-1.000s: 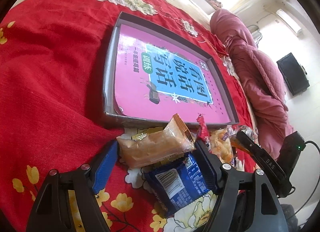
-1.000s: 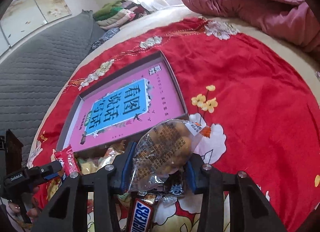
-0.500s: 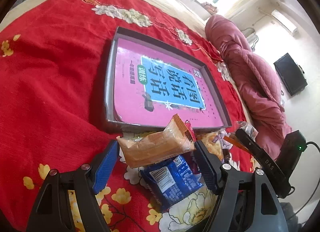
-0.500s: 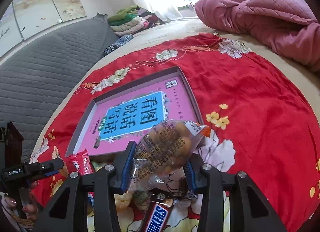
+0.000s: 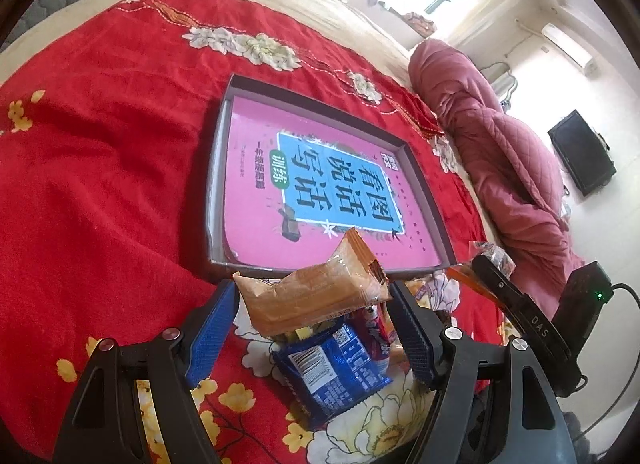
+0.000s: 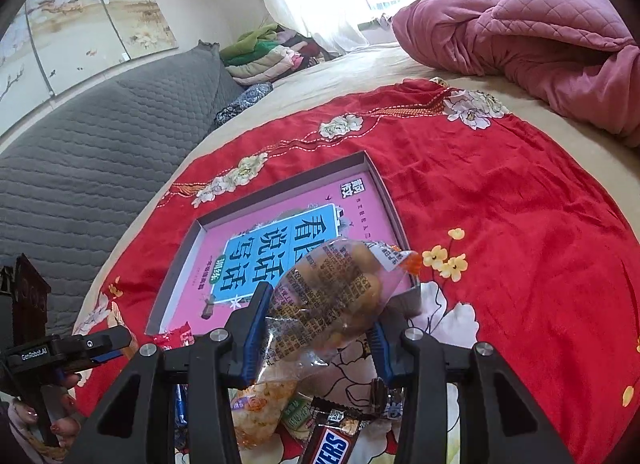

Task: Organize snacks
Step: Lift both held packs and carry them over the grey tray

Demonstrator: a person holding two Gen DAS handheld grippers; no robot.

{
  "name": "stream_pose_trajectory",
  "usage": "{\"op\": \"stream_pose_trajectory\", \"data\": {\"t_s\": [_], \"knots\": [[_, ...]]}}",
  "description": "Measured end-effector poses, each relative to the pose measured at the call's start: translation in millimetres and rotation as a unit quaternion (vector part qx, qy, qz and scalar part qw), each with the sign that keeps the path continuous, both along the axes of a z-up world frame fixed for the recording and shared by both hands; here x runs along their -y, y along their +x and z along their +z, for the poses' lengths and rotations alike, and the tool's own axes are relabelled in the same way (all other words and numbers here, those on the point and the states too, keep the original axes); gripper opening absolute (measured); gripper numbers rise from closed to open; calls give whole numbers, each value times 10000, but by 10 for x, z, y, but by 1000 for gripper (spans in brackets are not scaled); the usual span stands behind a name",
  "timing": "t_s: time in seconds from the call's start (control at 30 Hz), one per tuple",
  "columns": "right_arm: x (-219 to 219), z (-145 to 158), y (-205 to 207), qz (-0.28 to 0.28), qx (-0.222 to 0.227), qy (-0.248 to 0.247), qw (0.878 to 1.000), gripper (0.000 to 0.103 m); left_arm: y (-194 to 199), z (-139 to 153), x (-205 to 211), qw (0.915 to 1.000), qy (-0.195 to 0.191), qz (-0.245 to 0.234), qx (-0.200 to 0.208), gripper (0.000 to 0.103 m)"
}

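Snickers bar (image 6: 332, 446) – cut off by the bottom edge.

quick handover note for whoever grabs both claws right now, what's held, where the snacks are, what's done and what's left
Left claw: shut on the orange wafer pack, lifted above the pile.
Right claw: shut on the clear bag of round snacks, also lifted.
Tray: lies on the red cloth just past the pile, holding only the pink book; no snack in it yet.
Still on the cloth: blue packet, Snickers bar and other small packs.
Left: probably set both held packs in the tray, then the rest.
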State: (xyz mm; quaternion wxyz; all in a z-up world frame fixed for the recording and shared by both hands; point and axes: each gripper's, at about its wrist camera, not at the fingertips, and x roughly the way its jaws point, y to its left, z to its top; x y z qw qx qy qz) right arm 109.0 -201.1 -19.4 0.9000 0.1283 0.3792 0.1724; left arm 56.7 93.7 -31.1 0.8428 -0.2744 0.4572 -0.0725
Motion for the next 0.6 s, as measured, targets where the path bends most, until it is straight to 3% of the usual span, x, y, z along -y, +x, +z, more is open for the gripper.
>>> {"op": "stream_pose_trajectory", "data": {"t_s": [0.6], "knots": [[-37, 86, 200, 45, 140, 359, 9992, 44, 184, 162, 67, 9991, 345, 247, 26, 78]]}}
